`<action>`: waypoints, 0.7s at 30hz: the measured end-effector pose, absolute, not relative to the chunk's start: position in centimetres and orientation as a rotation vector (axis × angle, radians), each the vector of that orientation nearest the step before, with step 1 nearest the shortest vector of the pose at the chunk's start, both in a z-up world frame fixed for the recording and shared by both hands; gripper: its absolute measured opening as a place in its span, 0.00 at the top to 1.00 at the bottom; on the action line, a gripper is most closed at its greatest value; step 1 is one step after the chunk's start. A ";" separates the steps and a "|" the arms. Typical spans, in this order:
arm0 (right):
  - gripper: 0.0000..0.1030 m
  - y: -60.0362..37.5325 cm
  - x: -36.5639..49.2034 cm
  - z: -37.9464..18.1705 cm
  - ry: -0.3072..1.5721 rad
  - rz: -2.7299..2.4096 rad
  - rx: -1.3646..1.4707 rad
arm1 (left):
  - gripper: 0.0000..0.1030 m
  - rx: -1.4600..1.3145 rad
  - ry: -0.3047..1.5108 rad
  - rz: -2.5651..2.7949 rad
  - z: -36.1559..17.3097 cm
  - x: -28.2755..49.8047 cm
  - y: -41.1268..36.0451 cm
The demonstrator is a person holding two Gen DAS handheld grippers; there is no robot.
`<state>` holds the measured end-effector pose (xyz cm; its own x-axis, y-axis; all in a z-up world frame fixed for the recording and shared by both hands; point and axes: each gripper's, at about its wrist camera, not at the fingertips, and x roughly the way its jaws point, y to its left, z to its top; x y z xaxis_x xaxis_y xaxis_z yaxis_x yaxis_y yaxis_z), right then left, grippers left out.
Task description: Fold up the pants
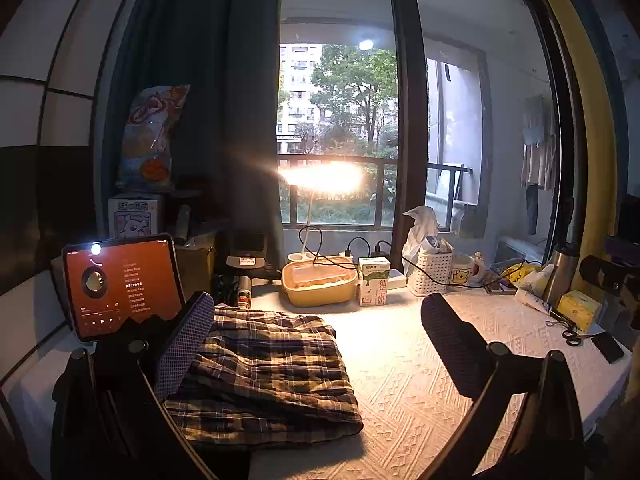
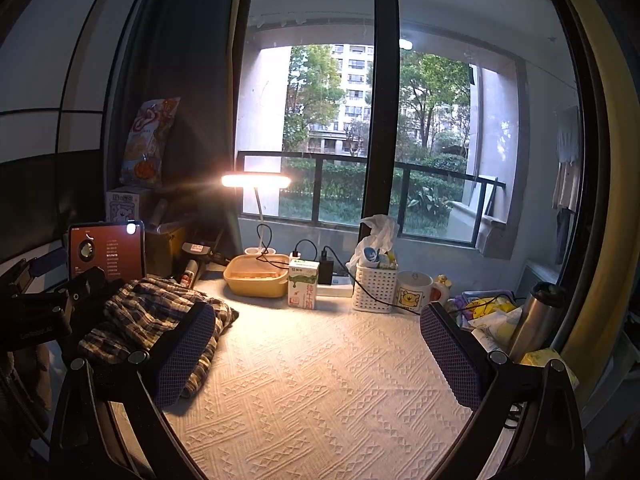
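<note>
The plaid pants [image 1: 264,372] lie folded in a thick stack on the white textured table cover [image 1: 404,392], at the left. My left gripper [image 1: 320,344] is open and empty above them, its left finger [image 1: 184,348] over the stack's left edge. In the right wrist view the pants [image 2: 160,320] lie at the left. My right gripper [image 2: 320,356] is open and empty over the bare cover [image 2: 320,392], its left finger [image 2: 186,356] by the stack's right edge. The left gripper's body [image 2: 36,316] shows at the far left.
A lit tablet [image 1: 120,284] stands at the left behind the pants. Along the back stand a desk lamp [image 1: 324,178], a yellow tub [image 1: 318,282], a milk carton [image 1: 373,281], a white basket [image 1: 430,272] and a mug [image 1: 464,270]. Scissors [image 1: 570,334] and a steel flask [image 2: 536,320] sit at the right.
</note>
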<state>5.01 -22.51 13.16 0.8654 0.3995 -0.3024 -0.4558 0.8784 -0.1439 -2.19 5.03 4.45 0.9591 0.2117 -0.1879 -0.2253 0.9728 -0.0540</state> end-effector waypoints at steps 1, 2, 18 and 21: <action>0.00 -22.5 5.0 13.2 0.270 0.452 -0.214 | 0.01 -0.076 0.181 0.222 4.5 -2.2 5.0; 0.00 -22.5 5.0 13.2 0.270 0.452 -0.214 | 0.01 -0.076 0.180 0.223 4.5 -2.2 5.0; 0.00 -22.8 5.0 12.9 0.277 0.448 -0.206 | 0.01 -0.073 0.179 0.208 4.3 -2.4 4.8; 0.00 -22.8 5.1 12.8 0.279 0.446 -0.205 | 0.01 -0.072 0.180 0.208 4.4 -2.3 4.7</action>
<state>5.06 -22.84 12.76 0.8651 0.3949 -0.3092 -0.4506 0.8827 -0.1333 -2.35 4.70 4.37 0.9624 0.1990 -0.1847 -0.2117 0.9759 -0.0520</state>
